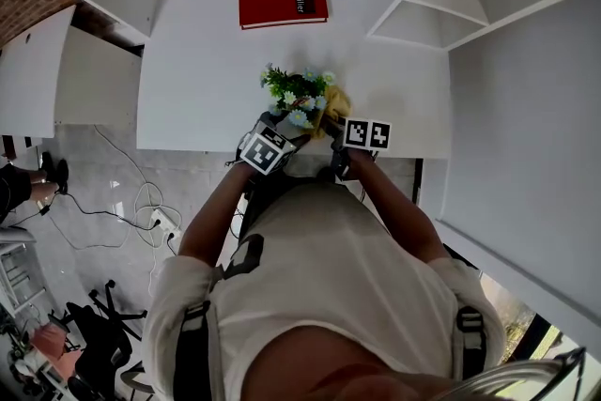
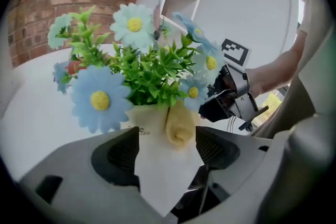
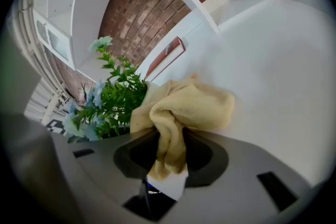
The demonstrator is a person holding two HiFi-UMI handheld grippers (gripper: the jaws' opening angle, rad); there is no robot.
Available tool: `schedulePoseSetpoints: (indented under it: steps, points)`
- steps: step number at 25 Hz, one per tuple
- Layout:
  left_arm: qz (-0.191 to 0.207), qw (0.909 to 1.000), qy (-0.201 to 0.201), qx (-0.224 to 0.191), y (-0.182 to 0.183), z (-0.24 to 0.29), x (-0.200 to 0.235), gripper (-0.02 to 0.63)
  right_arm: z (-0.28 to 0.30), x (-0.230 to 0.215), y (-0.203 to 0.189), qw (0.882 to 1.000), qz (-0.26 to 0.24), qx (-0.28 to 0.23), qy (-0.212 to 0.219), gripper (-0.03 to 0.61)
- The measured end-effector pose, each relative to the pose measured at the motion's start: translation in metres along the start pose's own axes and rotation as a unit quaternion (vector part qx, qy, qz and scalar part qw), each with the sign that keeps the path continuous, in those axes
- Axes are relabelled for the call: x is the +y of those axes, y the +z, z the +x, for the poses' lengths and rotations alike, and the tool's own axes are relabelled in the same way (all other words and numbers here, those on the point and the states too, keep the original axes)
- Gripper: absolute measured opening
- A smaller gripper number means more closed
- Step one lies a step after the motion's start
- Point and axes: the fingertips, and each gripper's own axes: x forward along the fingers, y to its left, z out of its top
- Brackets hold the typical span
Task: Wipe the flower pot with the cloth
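Yellow cloth (image 3: pixel 184 107) hangs pinched in the narrow jaws of the right gripper (image 3: pixel 169 153), bunched against the side of the flower pot (image 2: pixel 155 170). The left gripper (image 2: pixel 168 148) clamps that pale pot between its 2 pads, near the front edge of the white table (image 1: pixel 197 61).

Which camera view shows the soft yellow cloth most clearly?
The right gripper view: the soft yellow cloth fills the centre, bunched, its tail pinched by the right gripper. The left gripper view shows only one rolled fold against the white flower pot. The head view shows a small yellow patch beside the flowers.
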Motion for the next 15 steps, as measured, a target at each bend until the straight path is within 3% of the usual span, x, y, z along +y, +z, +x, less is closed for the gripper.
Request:
schedulePoseSetpoints:
  steps: [4,6,10,15]
  points:
    - [0.006,0.9992,0.040,0.002,-0.001,-0.024,0.048,0.345,-0.001,0.002,0.005,1.000,0.005,-0.005,-0.006,0.130]
    - [0.036,0.9983,0.045,0.001,0.008,-0.033,0.070,0.345,-0.003,0.002,0.008,1.000,0.002,-0.006,-0.007,0.130]
    - [0.113,0.9934,-0.003,-0.018,0.032,-0.032,0.074,0.345,-0.015,0.002,0.016,1.000,0.010,-0.017,-0.011,0.130]
    - [0.136,0.9895,-0.043,-0.024,0.040,-0.020,0.064,0.345,-0.024,0.028,0.031,0.999,0.002,-0.035,0.021,0.130]
